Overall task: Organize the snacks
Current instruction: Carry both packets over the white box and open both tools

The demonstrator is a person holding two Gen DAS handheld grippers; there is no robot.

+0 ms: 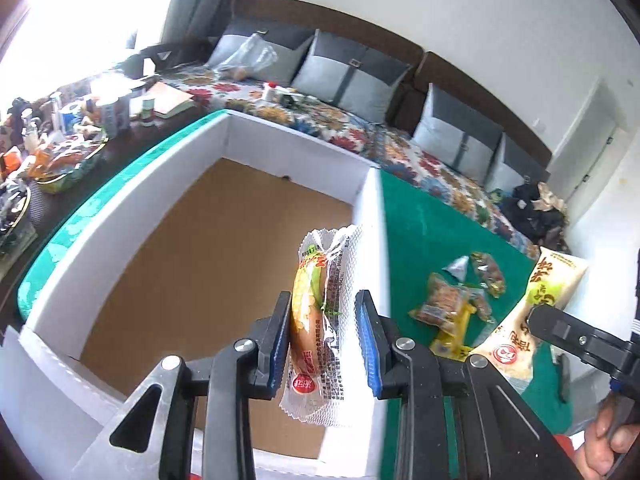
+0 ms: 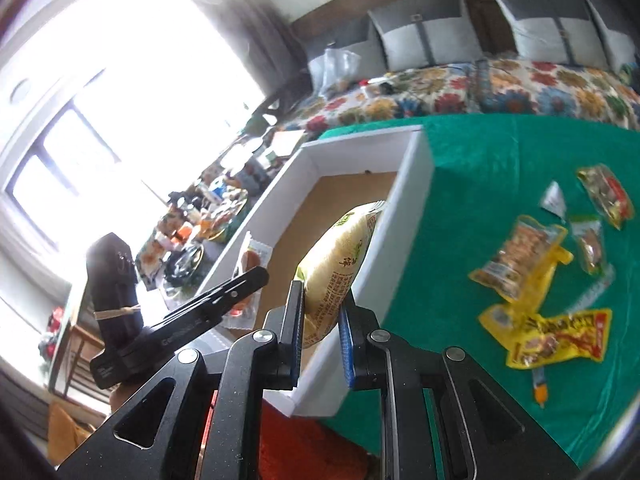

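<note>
My left gripper [image 1: 323, 340] is shut on a wrapped bun snack [image 1: 310, 320], held upright over the white box [image 1: 120, 216] with a brown cardboard floor. In the right wrist view my right gripper [image 2: 320, 334] is shut on a cream rice-cracker pack [image 2: 340, 256], raised above the box's right wall [image 2: 400, 232]. That same pack [image 1: 532, 304] and the right gripper show at the right edge of the left wrist view. The left gripper with its bun [image 2: 250, 276] appears at the left of the right wrist view. Loose snack packets [image 2: 528, 256] lie on the green cloth [image 2: 480, 168].
A sofa with a flowered cover [image 1: 360, 128] and grey cushions runs behind the table. A cluttered side table [image 1: 60, 140] with bottles and trays stands left of the box. A yellow packet [image 2: 560, 336] lies near the cloth's front edge. A person's hand [image 1: 608, 440] shows at lower right.
</note>
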